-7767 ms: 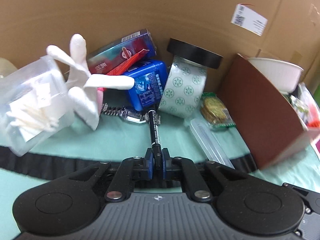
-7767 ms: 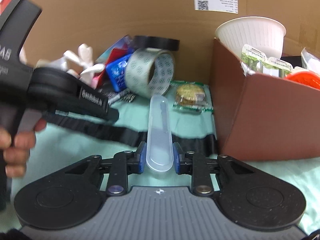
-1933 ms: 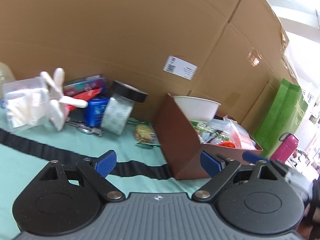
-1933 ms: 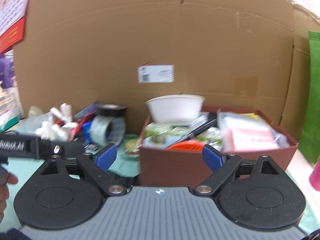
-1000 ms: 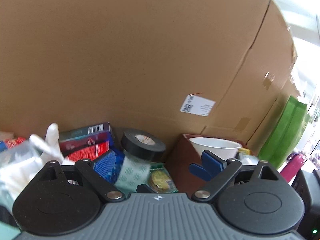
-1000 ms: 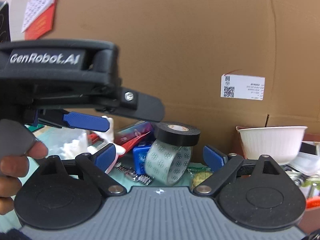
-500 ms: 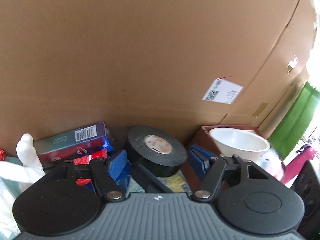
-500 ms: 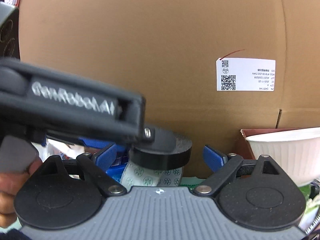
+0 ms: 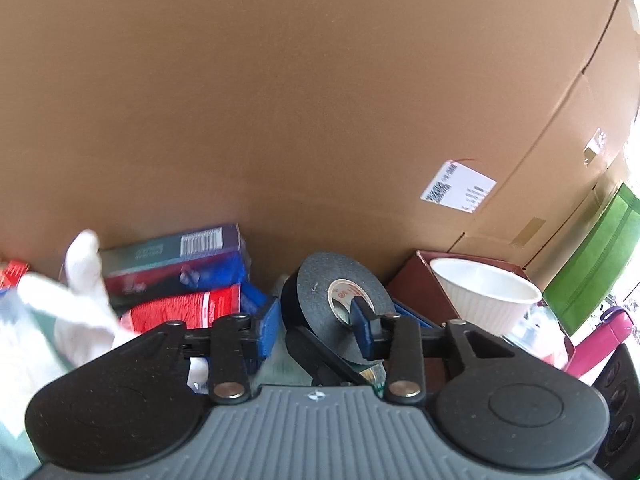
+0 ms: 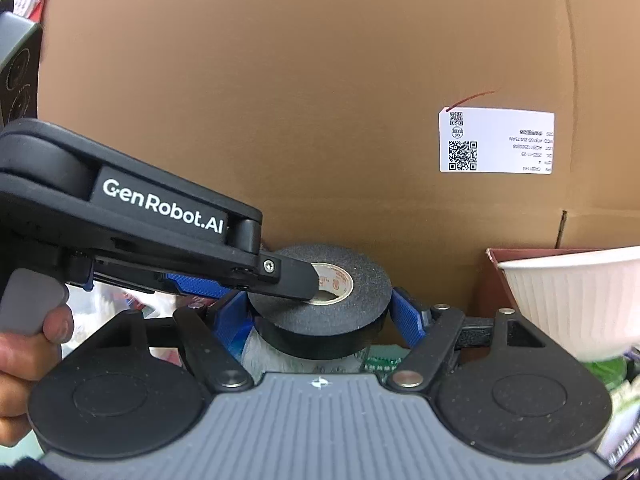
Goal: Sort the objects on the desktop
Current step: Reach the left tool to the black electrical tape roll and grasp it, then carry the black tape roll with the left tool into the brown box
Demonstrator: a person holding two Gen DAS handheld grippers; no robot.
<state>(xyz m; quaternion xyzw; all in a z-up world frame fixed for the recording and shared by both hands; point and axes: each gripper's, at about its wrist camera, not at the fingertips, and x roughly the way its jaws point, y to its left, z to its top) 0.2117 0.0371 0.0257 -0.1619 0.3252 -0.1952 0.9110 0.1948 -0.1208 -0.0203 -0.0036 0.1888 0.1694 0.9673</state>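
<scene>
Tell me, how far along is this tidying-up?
Partly done: the brown box already holds a white bowl. In hand: both grippers' jaws are closing around the black tape roll. Left: the patterned tape roll beneath it, the cartons and white glove.

The black tape roll [image 10: 320, 300] is sitting on top of the patterned tape roll [image 10: 256, 350], before the cardboard wall [image 10: 320, 80]. The boxes [image 9: 176, 264] are lying left of it, the bowl [image 9: 484, 300] right, inside the brown box [image 9: 412, 284].
</scene>
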